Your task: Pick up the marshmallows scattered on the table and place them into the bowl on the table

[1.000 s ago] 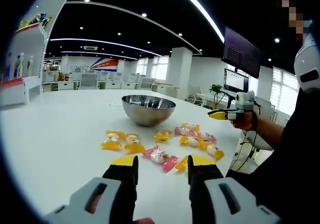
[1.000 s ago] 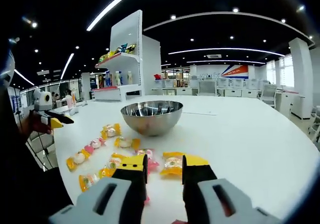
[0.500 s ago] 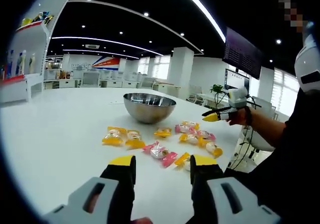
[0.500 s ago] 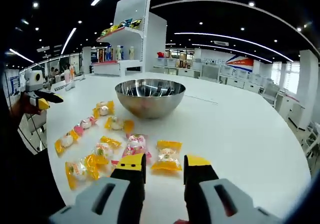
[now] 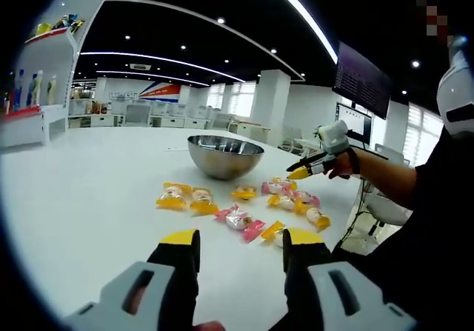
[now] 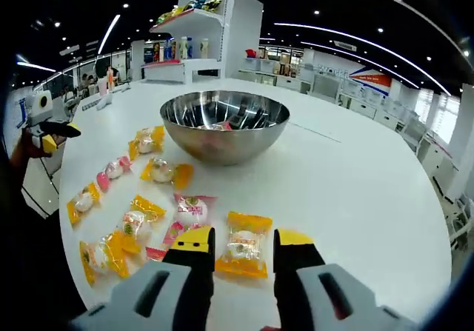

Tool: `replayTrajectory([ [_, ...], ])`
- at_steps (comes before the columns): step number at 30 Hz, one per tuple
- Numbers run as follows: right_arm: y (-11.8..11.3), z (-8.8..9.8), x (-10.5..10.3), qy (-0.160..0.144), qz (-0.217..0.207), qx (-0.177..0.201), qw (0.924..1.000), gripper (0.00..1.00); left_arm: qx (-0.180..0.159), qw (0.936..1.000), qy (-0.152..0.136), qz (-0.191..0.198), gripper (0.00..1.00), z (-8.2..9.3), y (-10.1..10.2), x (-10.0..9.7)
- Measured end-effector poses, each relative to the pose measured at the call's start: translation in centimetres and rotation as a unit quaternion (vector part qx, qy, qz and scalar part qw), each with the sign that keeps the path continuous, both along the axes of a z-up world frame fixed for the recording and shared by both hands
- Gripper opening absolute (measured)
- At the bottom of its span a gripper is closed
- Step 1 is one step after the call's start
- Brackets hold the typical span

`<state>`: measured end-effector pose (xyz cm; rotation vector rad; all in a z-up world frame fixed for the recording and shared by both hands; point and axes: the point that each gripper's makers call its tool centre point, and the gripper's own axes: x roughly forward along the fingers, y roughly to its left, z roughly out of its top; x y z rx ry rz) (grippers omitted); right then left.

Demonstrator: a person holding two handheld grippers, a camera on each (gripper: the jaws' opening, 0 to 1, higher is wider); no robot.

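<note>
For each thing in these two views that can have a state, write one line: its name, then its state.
bowl: upright on the table, no marshmallow visible inside.
marshmallows: wrapped, scattered on the table outside the bowl.
yellow-wrapped marshmallow: flat, lying between the right gripper's jaws.
right gripper: open.
left gripper: open, empty.

Open-plan office or showroom, rows of desks (image 5: 126, 116), wall screen (image 5: 361, 79), product shelving (image 6: 200, 20)

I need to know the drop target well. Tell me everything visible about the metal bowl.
The bowl is round, shiny, mirror-like metal, likely steel, with a thin rim. It stands upright on the white table, beyond the scattered wrapped marshmallows, apart from them. Its polished inside shows blurry reflections; whether anything lies inside cannot be told. Nothing but the table touches it.
</note>
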<state>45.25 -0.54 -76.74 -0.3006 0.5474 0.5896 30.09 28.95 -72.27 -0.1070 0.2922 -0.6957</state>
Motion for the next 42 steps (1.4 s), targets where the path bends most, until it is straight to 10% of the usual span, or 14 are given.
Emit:
replayTrajectory([
  [42, 1.2, -1.6, -0.3, -0.007, -0.014, 0.012, 0.9998, 0.22, 0.002, 1.0000, 0.002, 0.008, 0.46, 0.4, 0.2, -0.1],
])
